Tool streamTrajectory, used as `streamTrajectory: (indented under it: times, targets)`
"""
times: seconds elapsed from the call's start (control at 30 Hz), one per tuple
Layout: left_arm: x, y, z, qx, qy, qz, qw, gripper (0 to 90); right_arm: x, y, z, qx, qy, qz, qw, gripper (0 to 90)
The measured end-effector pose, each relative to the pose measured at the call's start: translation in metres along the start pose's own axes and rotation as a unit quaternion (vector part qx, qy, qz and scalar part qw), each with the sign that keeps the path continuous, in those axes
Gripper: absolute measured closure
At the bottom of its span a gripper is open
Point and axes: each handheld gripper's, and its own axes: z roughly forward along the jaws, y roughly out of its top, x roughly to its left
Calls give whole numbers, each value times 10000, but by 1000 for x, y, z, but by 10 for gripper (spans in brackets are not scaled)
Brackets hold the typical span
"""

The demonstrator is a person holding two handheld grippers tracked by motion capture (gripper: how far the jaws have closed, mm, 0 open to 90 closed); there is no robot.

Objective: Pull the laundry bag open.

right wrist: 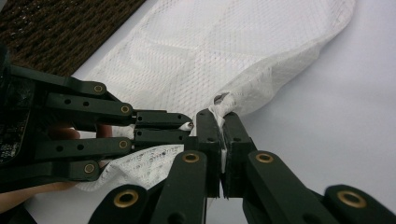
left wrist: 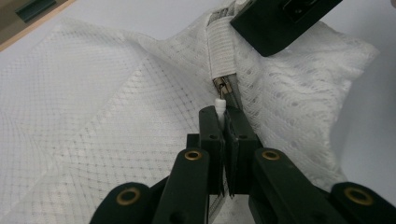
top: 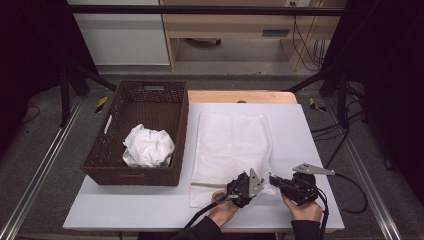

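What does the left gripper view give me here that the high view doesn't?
Left gripper view: the left tongs pinch a small white zipper pull below the metal slider. High view: a brown basket holding crumpled white cloth, beside the bag. Both: the white mesh bag on the table and the right tongs at its near edge.

1. A dark brown woven basket (top: 176, 131) is sitting at the table's left side, its handle cut-out facing the far end.
2. A crumpled white cloth (top: 148, 147) is lying inside the basket, toward its near end.
3. The white table (top: 310, 150) is standing before what appears to be a pale wooden desk (top: 230, 25).
4. Black cables (top: 305, 40) are hanging at the far right.
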Motion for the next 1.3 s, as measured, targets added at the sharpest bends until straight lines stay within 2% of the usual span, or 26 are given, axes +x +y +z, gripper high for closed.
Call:
streamTrajectory:
  times: [0.17, 0.3, 0.5, 0.63, 0.7, 0.77, 0.87, 1.0, 1.3]
  targets:
    - [1, 0, -2, -32, 43, 7, 10000, 860, 1, 0, 0, -28, -44, -42, 10000, 884]
    - [-1, 0, -3, -54, 164, 107, 9998, 860, 1, -1, 0, -74, 39, -2, 10000, 883]
    - [-2, 0, -3, -56, 204, 154, 9997, 859, 1, -1, 1, -73, 163, -56, 9998, 869]
    - [-5, 0, -1, -57, 241, 267, 9993, 859, 3, -1, 6, -42, 170, -78, 9998, 764]
    - [-7, 0, -1, -47, 272, 350, 9990, 859, 3, -1, 7, -29, 193, -54, 9998, 766]
    - [-8, -1, 0, -24, 257, 392, 9989, 859, 3, -1, 7, -29, 204, -45, 9998, 823]
    - [-7, -1, 1, -26, 223, 350, 9991, 859, 4, 0, 6, -14, 152, -73, 9999, 868]
    - [-6, -1, 0, -22, 196, 334, 9992, 859, 5, 0, 5, -12, 53, -118, 9999, 880]
    - [-8, -6, 3, 157, 144, 417, 9989, 860, 0, 2, -4, -213, -77, 36, 9997, 883]
